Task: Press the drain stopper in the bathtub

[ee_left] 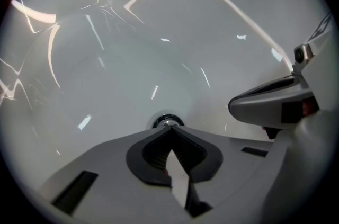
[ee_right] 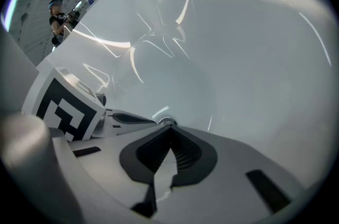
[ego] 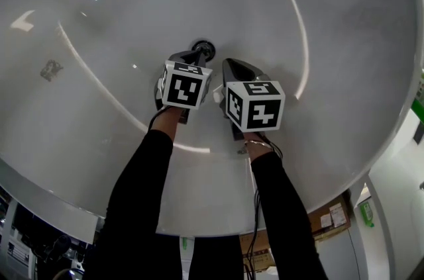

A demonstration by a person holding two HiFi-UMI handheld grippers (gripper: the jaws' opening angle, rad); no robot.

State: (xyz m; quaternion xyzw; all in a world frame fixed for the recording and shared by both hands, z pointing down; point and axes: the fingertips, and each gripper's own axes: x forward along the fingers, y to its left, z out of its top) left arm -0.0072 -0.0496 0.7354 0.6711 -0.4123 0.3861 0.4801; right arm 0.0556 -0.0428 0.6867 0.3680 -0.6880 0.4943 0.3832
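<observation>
Head view: left gripper (ego: 194,61) and right gripper (ego: 230,67) hang side by side low in the bathtub (ego: 318,20), drain stopper (ego: 203,47) just past the left tip. Left gripper view: fingers (ee_left: 106,164) pressed together, empty, stopper just ahead. Right gripper view: fingers (ee_right: 238,159) likewise together, empty.

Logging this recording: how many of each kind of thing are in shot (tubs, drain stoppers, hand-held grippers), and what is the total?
bathtub: 1
drain stopper: 1
grippers: 2, the left gripper and the right gripper, both with fingers together
total: 4
</observation>
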